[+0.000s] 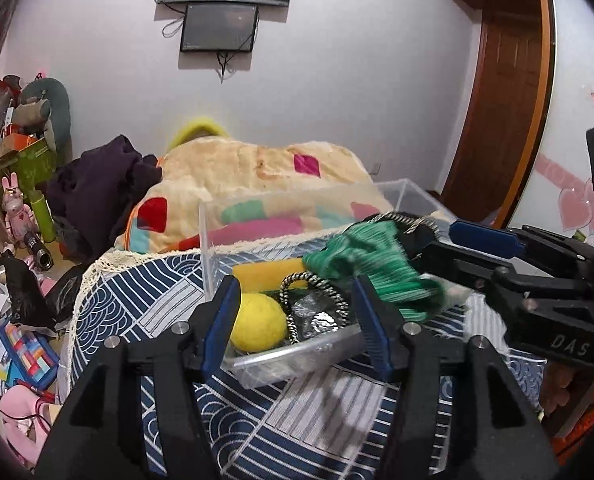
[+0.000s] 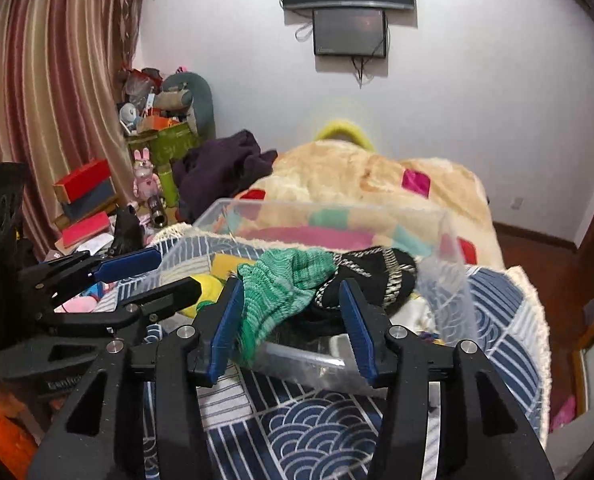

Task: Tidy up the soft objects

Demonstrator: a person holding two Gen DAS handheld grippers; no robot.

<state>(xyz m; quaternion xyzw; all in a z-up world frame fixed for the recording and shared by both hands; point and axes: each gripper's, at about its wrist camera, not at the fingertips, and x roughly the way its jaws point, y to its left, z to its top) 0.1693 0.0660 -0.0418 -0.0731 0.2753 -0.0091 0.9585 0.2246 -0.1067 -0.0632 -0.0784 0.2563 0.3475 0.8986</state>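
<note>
A clear plastic bin point(image 1: 217, 236) stands on the patterned cloth. Inside lie a yellow ball point(image 1: 259, 322), a yellow sponge point(image 1: 267, 272) and a black pouch with a striped cord point(image 1: 317, 312). A green knit cloth point(image 1: 361, 264) with a black-and-white piece hangs over the bin's right rim. My left gripper point(image 1: 297, 320) is open at the bin's near wall, empty. My right gripper point(image 2: 293, 314) is open, its jaws either side of the green knit cloth point(image 2: 285, 280) and black piece point(image 2: 377, 276); it also shows in the left wrist view point(image 1: 453, 240).
The bin point(image 2: 445, 272) sits on a blue wave-patterned cloth point(image 1: 137, 300) over a bed with a colourful blanket point(image 1: 257, 172). Dark clothing point(image 1: 101, 188) lies at the back left. Toys, boxes and clutter point(image 1: 13, 320) fill the floor at left. A wooden door point(image 1: 509, 92) stands right.
</note>
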